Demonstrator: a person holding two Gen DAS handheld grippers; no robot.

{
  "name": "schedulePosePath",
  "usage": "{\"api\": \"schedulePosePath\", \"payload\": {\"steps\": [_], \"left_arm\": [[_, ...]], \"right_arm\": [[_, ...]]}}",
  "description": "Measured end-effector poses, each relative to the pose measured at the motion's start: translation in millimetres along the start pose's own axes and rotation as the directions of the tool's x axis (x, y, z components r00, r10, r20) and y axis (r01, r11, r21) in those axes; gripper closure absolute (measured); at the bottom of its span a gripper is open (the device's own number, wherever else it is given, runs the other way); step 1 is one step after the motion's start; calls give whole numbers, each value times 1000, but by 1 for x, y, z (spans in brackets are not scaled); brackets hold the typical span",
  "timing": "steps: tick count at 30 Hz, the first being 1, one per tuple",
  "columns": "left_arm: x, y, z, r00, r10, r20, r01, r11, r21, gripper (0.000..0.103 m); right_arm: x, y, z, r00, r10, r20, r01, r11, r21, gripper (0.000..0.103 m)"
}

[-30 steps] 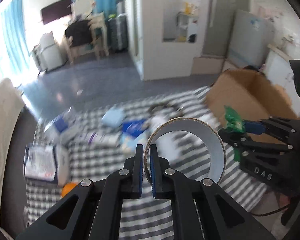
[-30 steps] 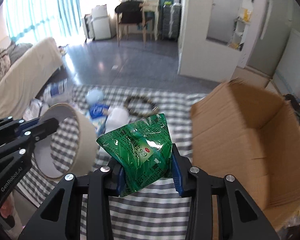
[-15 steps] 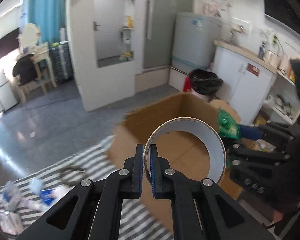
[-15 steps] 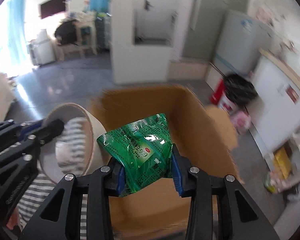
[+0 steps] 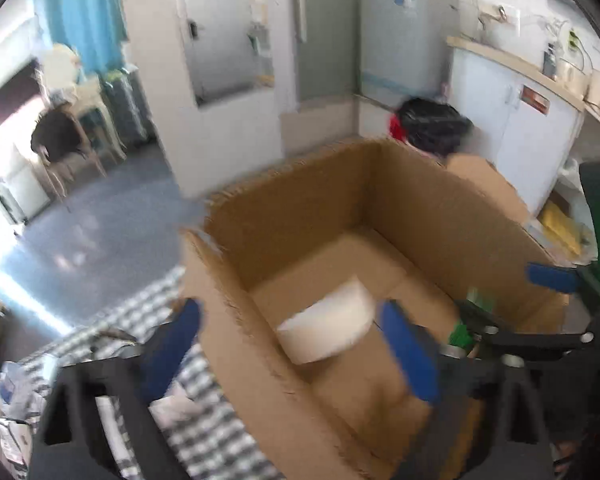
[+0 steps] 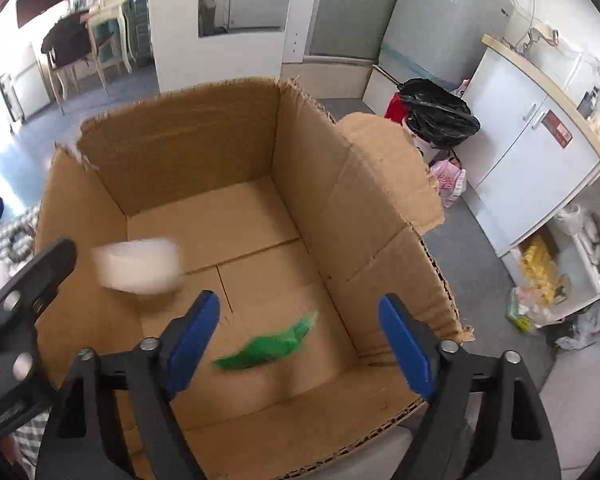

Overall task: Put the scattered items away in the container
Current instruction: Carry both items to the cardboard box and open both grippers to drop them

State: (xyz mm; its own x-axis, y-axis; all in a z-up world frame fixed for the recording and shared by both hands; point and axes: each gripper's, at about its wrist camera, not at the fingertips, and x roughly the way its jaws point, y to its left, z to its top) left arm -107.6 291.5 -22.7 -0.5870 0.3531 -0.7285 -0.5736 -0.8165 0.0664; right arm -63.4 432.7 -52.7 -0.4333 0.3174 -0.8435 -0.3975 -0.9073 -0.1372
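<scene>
Both grippers hang over an open brown cardboard box (image 6: 308,148), also in the left wrist view (image 5: 300,208). My left gripper (image 5: 296,354) is open and empty; the tape roll (image 5: 326,330) is a white blur falling inside the box, also in the right wrist view (image 6: 138,266). My right gripper (image 6: 300,344) is open and empty; the green packet (image 6: 270,346) is a blurred streak dropping toward the box floor. The right gripper also shows at the right of the left wrist view (image 5: 512,300).
A checked cloth (image 5: 204,432) with several loose items (image 5: 16,384) lies left of the box. A black bin bag (image 6: 440,112), white cabinets (image 6: 528,160) and a fridge (image 6: 440,28) stand behind and right of the box.
Both grippers swung from the cloth to above the box, then opened. The tape roll and the green packet left the jaws and are falling into the box.
</scene>
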Motion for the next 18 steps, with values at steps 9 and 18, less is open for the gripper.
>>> {"api": "schedulePosePath", "payload": {"steps": [9,18], "left_arm": [[-64,93,-10,996,93,1,-92,985,-145,0],[-130,224,-89,958,263,-113,-287,884,-369,0]], "right_arm": [[-47,34,17,986,157,54,-151,983,-107,20],[-84,165,25,947,321,-2,-300,881,-366,20]]}}
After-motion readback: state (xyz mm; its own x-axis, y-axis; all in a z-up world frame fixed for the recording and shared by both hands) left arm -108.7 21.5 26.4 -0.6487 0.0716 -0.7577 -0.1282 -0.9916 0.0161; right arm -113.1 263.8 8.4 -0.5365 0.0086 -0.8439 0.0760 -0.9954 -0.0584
